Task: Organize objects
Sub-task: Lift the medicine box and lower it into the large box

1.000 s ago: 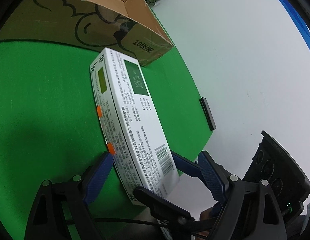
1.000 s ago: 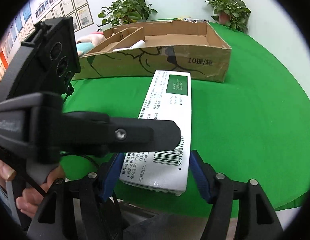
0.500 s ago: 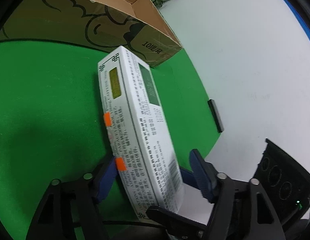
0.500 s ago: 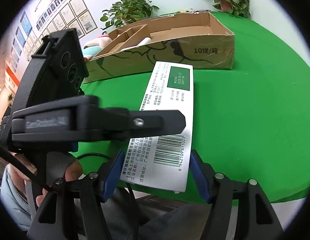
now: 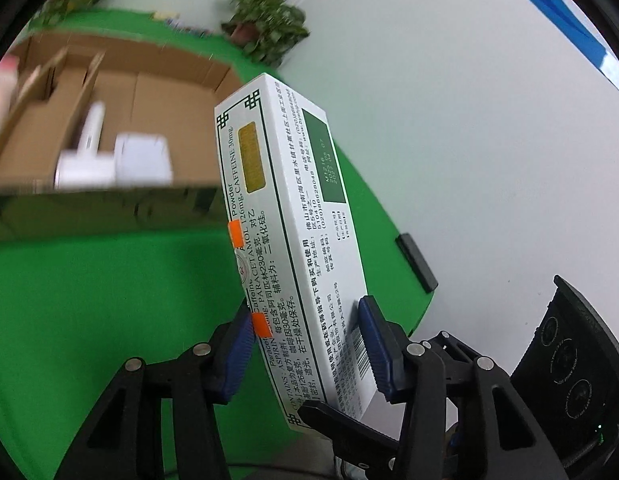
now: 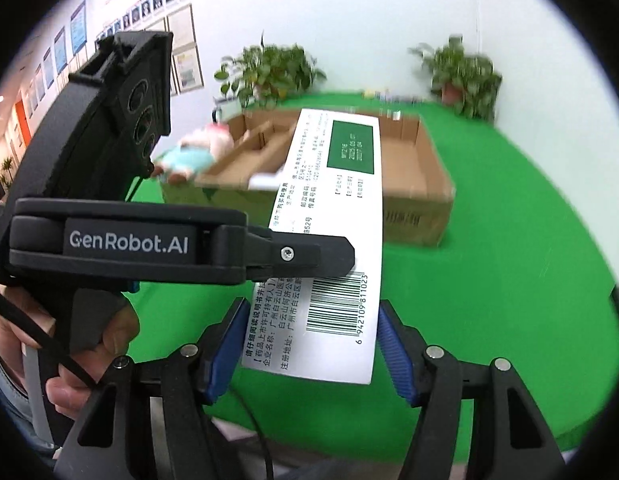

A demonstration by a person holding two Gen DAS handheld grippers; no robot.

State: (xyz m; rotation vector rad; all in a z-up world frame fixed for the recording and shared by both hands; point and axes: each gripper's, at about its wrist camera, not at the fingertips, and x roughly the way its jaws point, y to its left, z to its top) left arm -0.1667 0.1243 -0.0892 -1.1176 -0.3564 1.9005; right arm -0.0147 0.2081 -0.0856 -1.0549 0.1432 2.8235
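Medicine box (image 5: 293, 240) sits between both tools, left tool (image 5: 305, 344) closing onto it, right tool (image 6: 309, 344) gripping it.

Smooth white printed card box (image 5: 293, 240), matt brown corrugated carton (image 5: 157, 92), matt green cloth tabletop (image 5: 89, 300), black matt plastic hand-held gripper (image 5: 305, 344) with ribbed blue pads (image 5: 375, 344).

Bright, even room light fills both views, with no hard glare. Fisheye bending curves the edges, ringed by black corners. Motion blur smears the cardboard box (image 5: 109, 128), its white contents and the potted plants (image 6: 465, 76). The medicine carton (image 5: 293, 240) stays sharp, its print readable. Soft shadow darkens the green table (image 5: 89, 300) near the lower left edge.
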